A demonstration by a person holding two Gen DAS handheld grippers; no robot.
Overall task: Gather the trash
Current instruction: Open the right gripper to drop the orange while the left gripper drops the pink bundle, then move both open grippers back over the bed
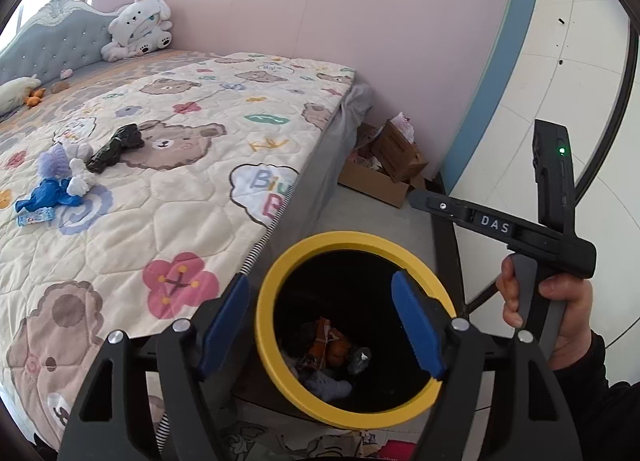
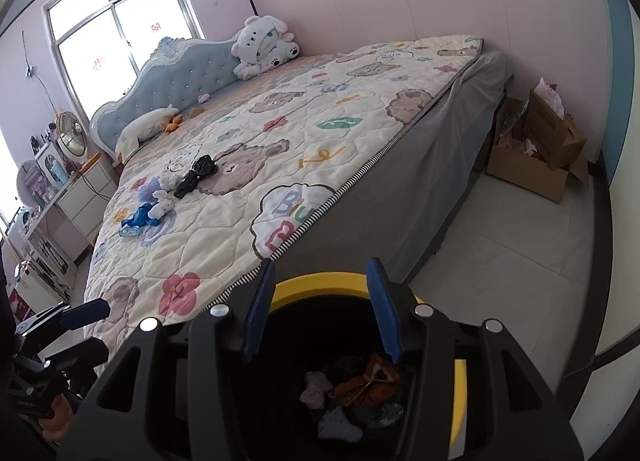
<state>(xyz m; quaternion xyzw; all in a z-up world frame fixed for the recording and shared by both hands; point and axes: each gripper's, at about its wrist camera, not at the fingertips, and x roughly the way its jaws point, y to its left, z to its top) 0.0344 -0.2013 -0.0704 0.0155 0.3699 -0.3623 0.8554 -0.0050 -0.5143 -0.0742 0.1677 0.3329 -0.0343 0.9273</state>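
- The left gripper (image 1: 320,325) hung over the mouth of the bin (image 1: 267,293), its blue pads (image 1: 416,331) spread wide with nothing between them; the yellow rim showed in the gap.
- The right gripper (image 2: 320,313) was over the same bin (image 2: 320,288); its blue pads (image 2: 382,313) stood apart, pressing on nothing; in the left wrist view it (image 1: 500,225) was gripped by a hand (image 1: 560,313) in a dark sleeve, to the right of the bin.
- Inside the bin lay collected trash: an orange wrapper (image 2: 370,381), pale crumpled tissues (image 2: 316,385) and a silvery scrap (image 1: 360,357).
- The bin stood on the floor, just beside the foot corner of the bed (image 2: 280,141).
- More trash lay on the quilt, well apart from the bin: a black bag (image 1: 116,147), white tissue wads (image 1: 80,173), a blue glove (image 1: 50,195), a purple fluffy piece (image 1: 54,161) and a small printed packet (image 1: 36,217), clustered together.
- Farther off, a white plush toy (image 2: 264,47) leaned at the headboard; cardboard boxes (image 2: 536,157) sat by the wall.
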